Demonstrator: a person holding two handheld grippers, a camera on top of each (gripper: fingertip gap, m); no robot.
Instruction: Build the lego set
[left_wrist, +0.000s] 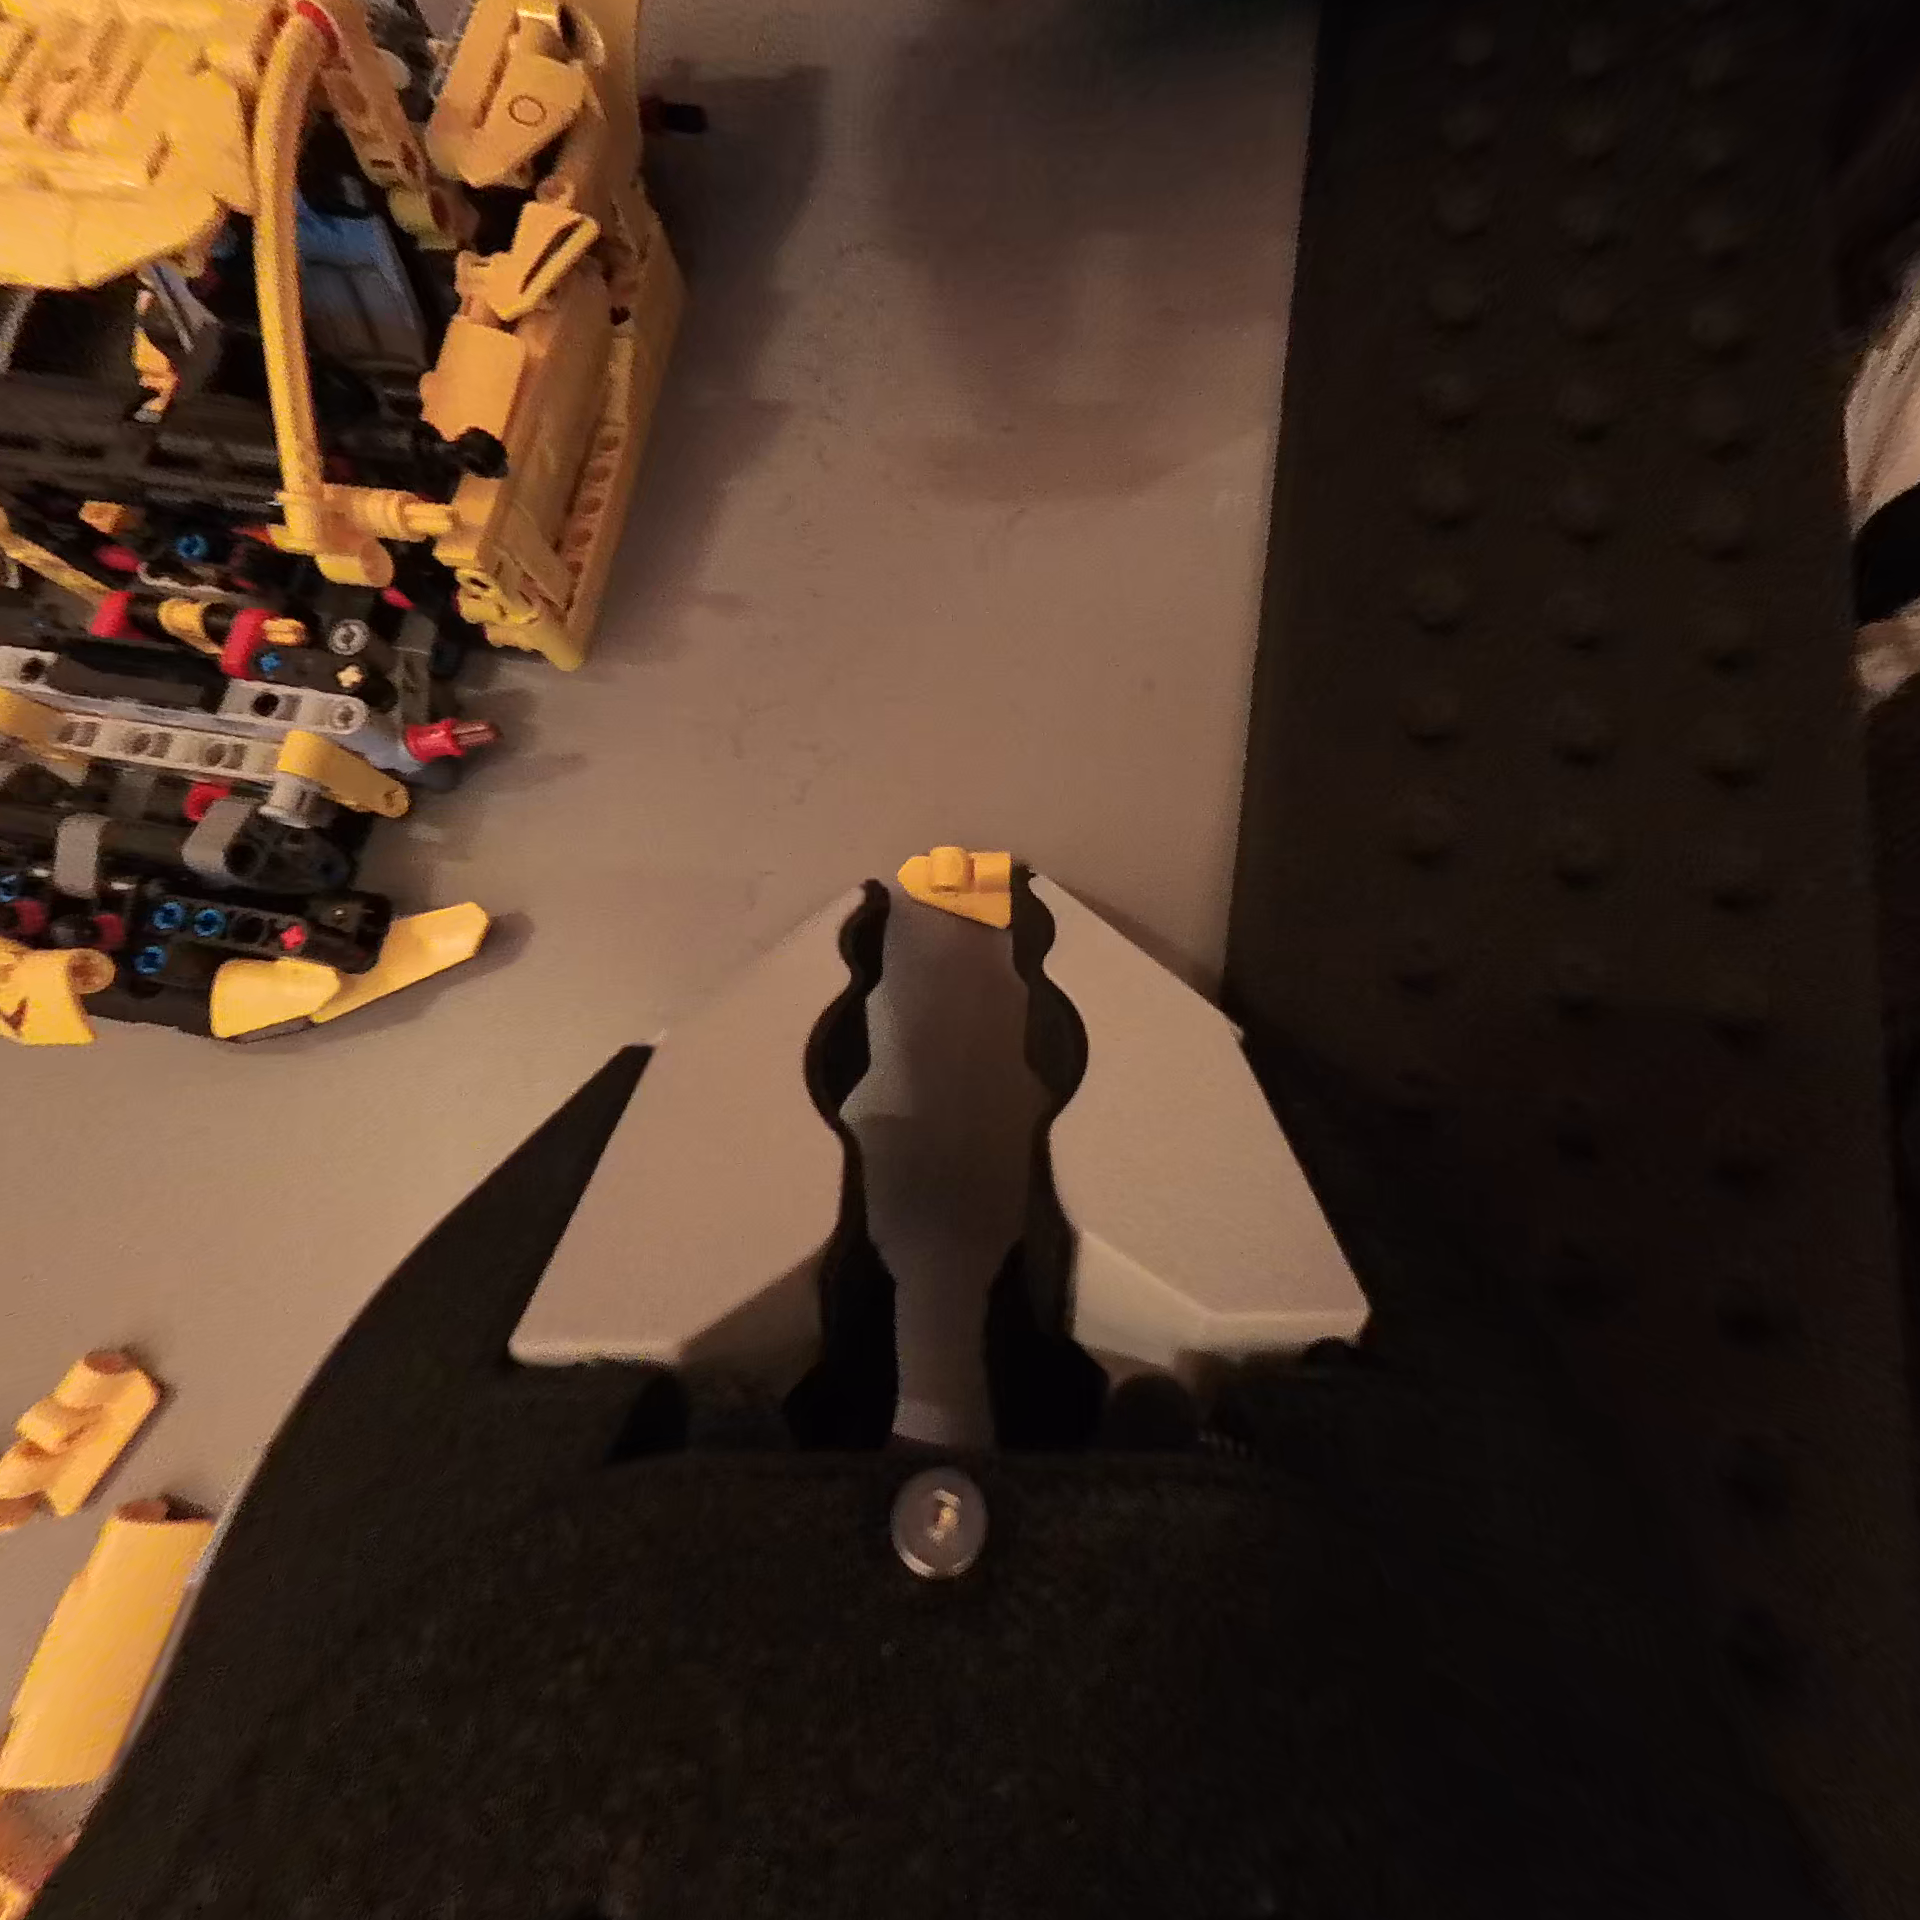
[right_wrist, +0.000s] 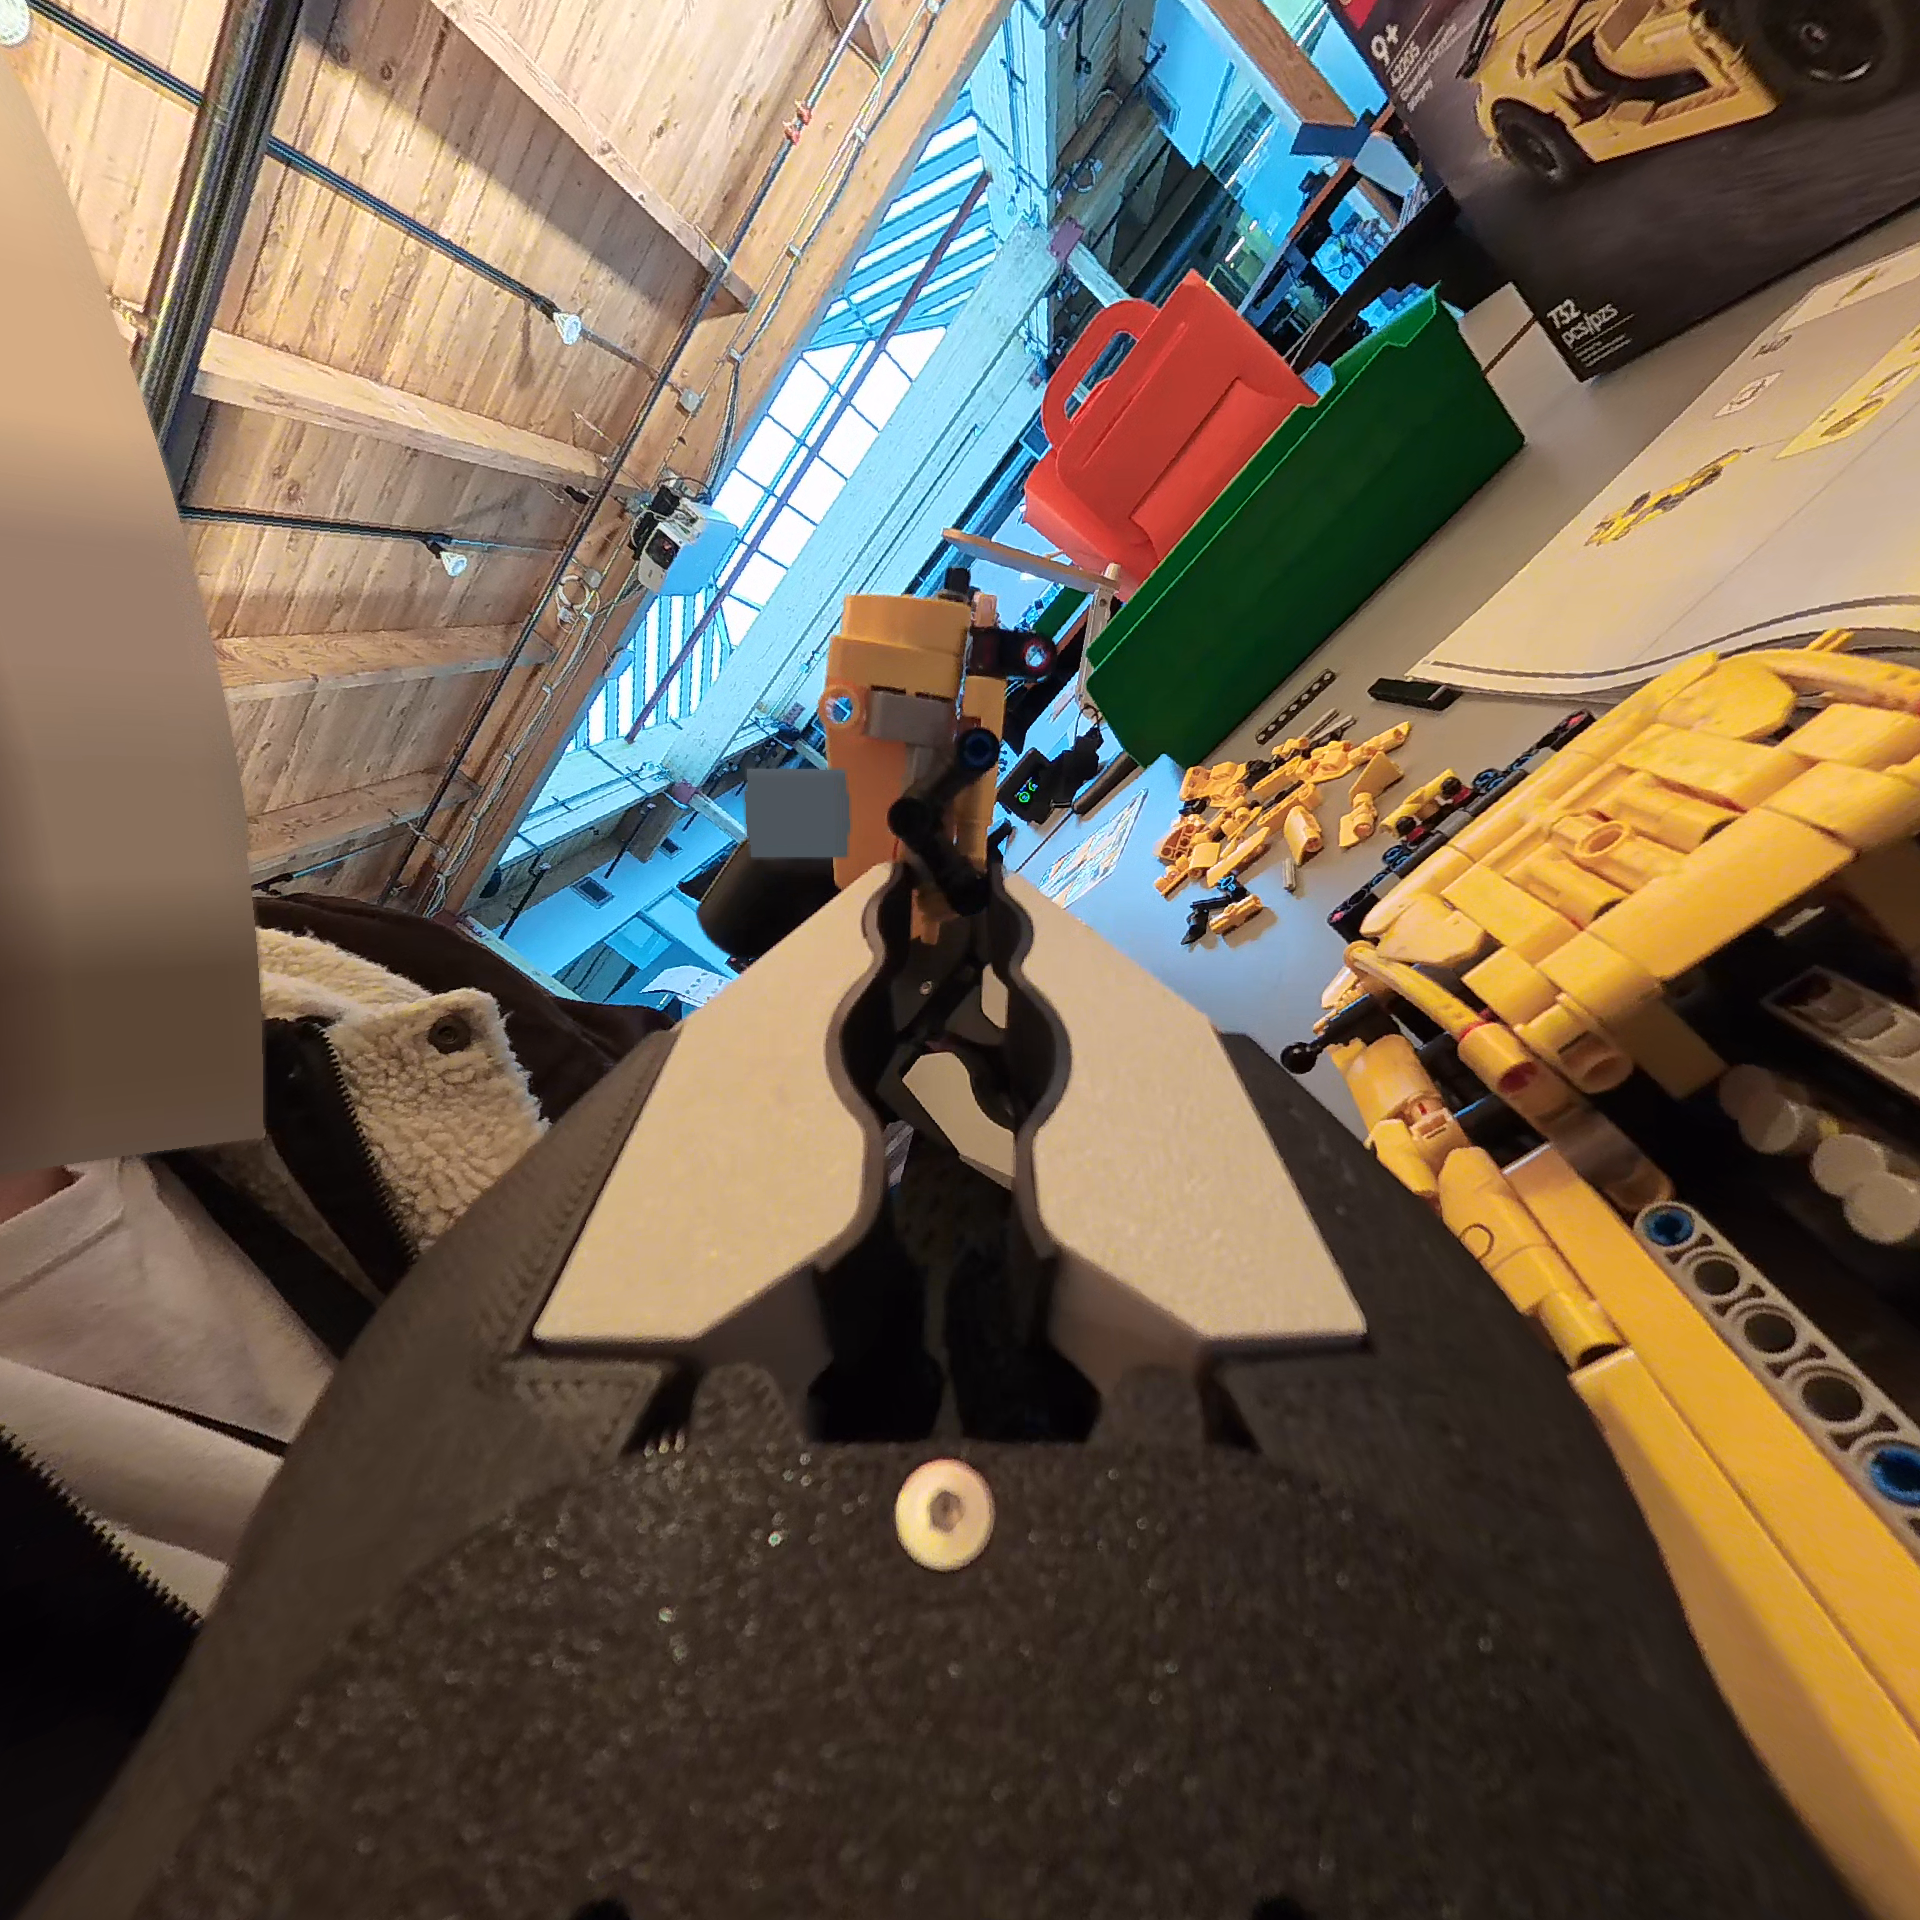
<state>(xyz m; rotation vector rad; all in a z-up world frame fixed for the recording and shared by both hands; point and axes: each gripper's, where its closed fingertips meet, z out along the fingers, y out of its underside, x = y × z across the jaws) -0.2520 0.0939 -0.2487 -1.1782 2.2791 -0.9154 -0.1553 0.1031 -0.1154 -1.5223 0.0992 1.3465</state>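
On the left side of the grey table (left_wrist: 935, 520) I see the half-built yellow car (left_wrist: 312, 468), w/ loose yellow panels (left_wrist: 73, 1444) nearer me. My left gripper (left_wrist: 951, 894) is clamped on a small yellow piece (left_wrist: 956, 883) at its tips, above the tabletop, just beside a dark studded mat (left_wrist: 1558, 727). My right gripper (right_wrist: 940, 883) is lifted off the table, pinching a yellow-and-black sub-assembly (right_wrist: 914, 717); parts pile (right_wrist: 1278, 810) and green bin (right_wrist: 1299, 561) sit beyond.

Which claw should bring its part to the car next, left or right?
Left, probably. The left claw holds a small yellow piece low over the table, beside the yellow car. The right claw holds its yellow-and-black assembly raised, pointing away.
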